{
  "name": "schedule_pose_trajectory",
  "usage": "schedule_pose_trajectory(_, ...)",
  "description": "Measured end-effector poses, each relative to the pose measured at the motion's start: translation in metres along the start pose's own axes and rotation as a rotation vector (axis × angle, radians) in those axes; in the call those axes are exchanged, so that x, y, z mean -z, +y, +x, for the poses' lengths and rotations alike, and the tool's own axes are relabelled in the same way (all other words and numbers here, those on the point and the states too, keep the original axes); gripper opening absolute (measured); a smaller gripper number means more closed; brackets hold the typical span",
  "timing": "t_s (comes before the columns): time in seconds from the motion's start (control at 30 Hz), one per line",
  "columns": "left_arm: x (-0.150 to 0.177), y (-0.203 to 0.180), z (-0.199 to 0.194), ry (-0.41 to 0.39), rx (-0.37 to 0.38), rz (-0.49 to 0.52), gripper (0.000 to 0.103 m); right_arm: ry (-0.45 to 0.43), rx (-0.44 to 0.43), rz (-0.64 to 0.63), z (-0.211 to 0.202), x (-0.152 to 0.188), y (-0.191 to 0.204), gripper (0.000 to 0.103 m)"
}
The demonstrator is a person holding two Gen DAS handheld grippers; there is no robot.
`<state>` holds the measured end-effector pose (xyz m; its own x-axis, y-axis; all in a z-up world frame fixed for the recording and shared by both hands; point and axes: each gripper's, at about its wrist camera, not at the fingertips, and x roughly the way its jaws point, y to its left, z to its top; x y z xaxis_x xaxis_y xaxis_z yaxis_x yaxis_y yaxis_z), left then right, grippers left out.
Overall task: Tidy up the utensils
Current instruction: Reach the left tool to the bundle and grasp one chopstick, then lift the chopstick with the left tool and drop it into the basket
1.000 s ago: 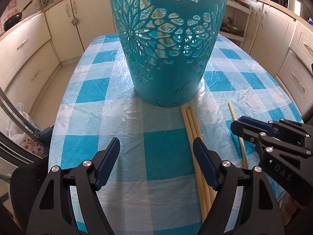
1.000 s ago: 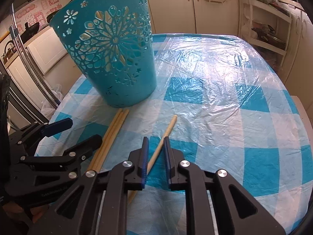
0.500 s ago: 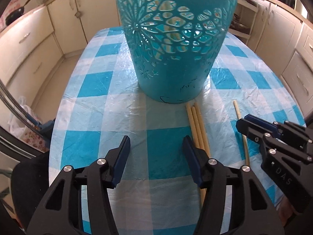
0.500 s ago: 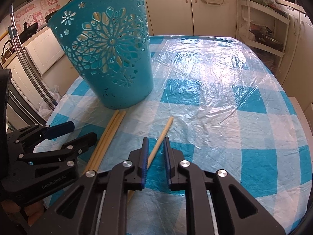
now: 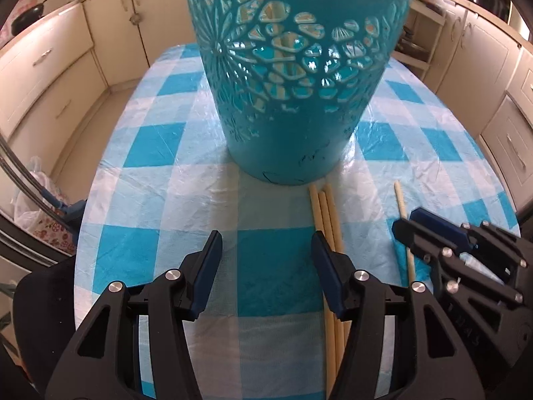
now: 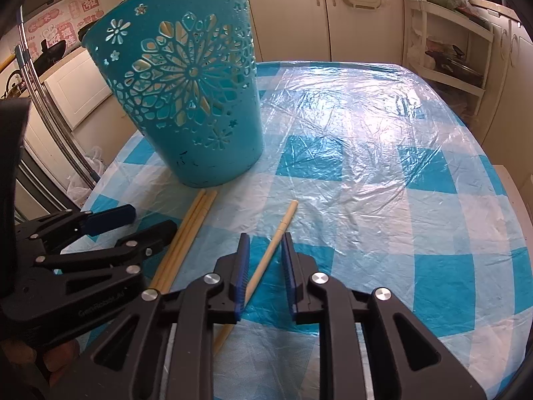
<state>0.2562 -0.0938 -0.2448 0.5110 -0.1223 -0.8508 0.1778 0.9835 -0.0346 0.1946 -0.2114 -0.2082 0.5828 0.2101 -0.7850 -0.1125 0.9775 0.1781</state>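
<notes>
My left gripper (image 5: pixel 265 260) sits open at the bottom centre of the left wrist view — nothing between the pads, only checked tablecloth (image 5: pixel 143 146). A second ago the jaws stood wider; they narrowed and have held that gap for the last half second. The right pad now lies over the bundle of three chopsticks (image 5: pixel 328 213), which runs from just below the teal basket (image 5: pixel 293 106) down the lower middle of the frame, tips nearly touching the basket's base. The basket fills more of the top of this view than it did before and sits slightly further right.

My right gripper (image 6: pixel 265 260) at bottom centre of the right wrist view has just been opening. The single chopstick (image 6: pixel 283 223) lies on the cloth between the pads, angled from centre frame down to the lower left, passing under the left pad. Pads do not press it now; earlier they stood much closer around it. The stick itself has not shifted. In this view the basket (image 6: pixel 186 100) stands upper left, the three-stick bundle (image 6: pixel 190 230) left of the single one, my left gripper (image 6: pixel 146 221) at the left edge beside the bundle.
</notes>
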Motion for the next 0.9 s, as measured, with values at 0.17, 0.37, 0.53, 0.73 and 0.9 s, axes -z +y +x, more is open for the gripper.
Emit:
schedule_pose_trajectory(0.17,0.0,-0.002,-0.007,-0.019,0.029,-0.015,0.053,-0.001,-0.005,0.004,0.0,0.0,-0.001,0.022)
schedule_pose_trajectory(0.37,0.002,-0.007,0.0,0.004,0.016,0.002,0.052,-0.001,-0.008,0.004,-0.001,0.0,-0.002,0.023)
schedule_pose_trajectory(0.53,0.002,-0.014,0.0,0.005,-0.003,0.031,0.048,0.0,-0.009,0.003,0.0,-0.001,-0.003,0.023)
schedule_pose_trajectory(0.73,-0.012,-0.015,0.009,0.017,0.024,0.039,0.016,-0.005,0.015,-0.014,0.0,-0.001,0.0,0.023)
schedule_pose_trajectory(0.9,-0.012,-0.007,0.008,0.063,0.101,0.018,0.005,-0.006,0.019,-0.013,0.001,-0.001,0.001,0.023)
